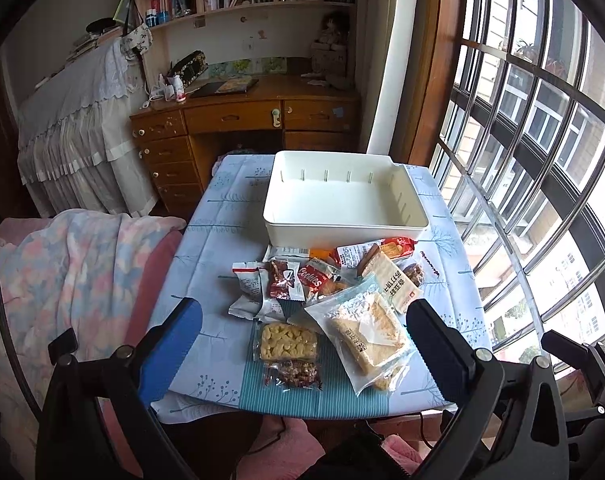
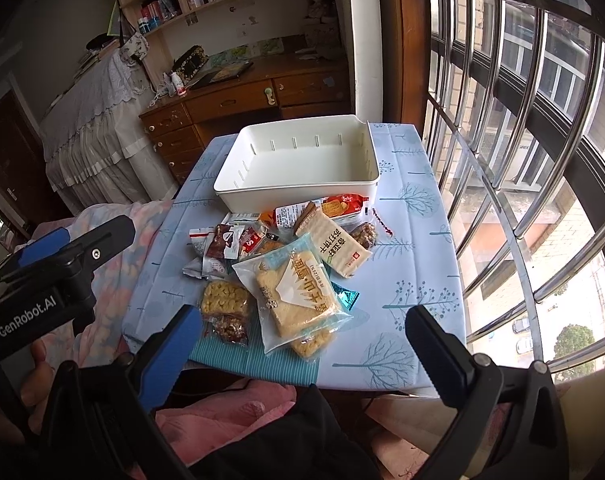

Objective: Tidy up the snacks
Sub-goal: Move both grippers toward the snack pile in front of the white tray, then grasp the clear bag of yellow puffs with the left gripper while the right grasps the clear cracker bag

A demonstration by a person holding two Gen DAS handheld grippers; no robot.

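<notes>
A pile of wrapped snacks lies on a small table with a blue tree-print cloth [image 1: 206, 248] [image 2: 414, 240]. In front is a clear bag of rice crackers [image 1: 366, 332] [image 2: 302, 300], a yellow puffed bar [image 1: 288, 342] [image 2: 224, 298] and a dark nut bar [image 1: 296, 374] [image 2: 230, 328]. Behind lie a beige cracker pack [image 1: 392, 276] [image 2: 334, 244] and small red packets [image 1: 314, 276] [image 2: 226, 242]. An empty white bin [image 1: 342, 200] [image 2: 298, 160] stands behind the pile. My left gripper [image 1: 302, 344] and right gripper [image 2: 302, 344] are both open and empty, held above the table's near edge.
A bed with a pink and blue blanket [image 1: 62, 280] lies left of the table. A wooden desk [image 1: 242, 120] and bookshelves stand behind. A barred window [image 1: 542, 160] runs along the right. The left gripper's body [image 2: 62, 264] shows at the left of the right wrist view.
</notes>
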